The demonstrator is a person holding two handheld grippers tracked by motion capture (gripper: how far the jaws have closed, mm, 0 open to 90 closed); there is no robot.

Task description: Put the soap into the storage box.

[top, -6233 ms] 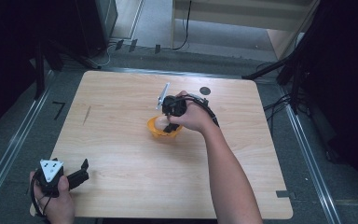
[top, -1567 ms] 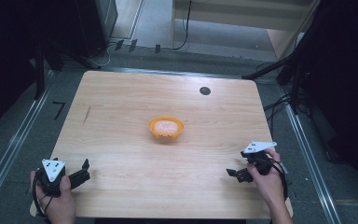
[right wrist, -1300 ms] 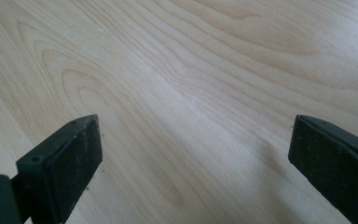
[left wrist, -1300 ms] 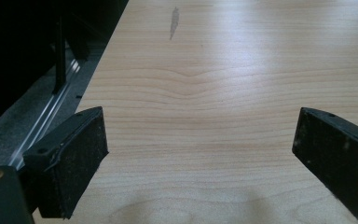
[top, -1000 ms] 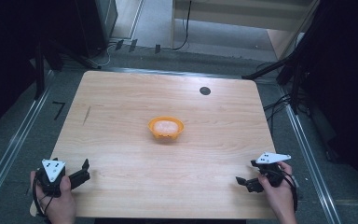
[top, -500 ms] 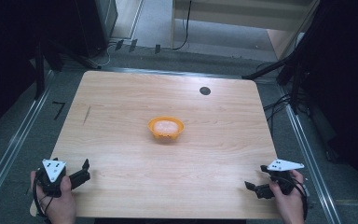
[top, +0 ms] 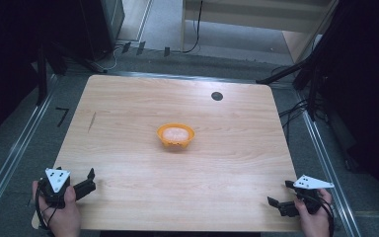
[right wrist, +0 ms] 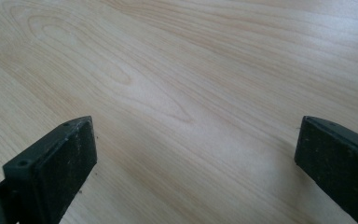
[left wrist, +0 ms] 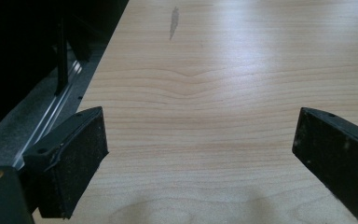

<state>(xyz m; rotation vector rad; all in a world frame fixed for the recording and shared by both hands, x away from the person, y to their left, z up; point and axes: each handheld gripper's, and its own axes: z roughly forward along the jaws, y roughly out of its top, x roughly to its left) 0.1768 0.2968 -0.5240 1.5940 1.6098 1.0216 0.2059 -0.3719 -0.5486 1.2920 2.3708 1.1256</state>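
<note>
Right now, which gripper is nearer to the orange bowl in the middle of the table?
Left, but only slightly. The left gripper is at the near left corner, the right gripper at the near right corner; the orange bowl sits apart from both.

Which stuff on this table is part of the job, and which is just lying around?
Part of the job:
- orange bowl at mid-table, something pale inside
- left tool, open, empty
- right tool, open, empty, its jaws have just been opening

Just lying about:
- small dark round spot near the table's far edge
- cables on the floor beside the table
</note>
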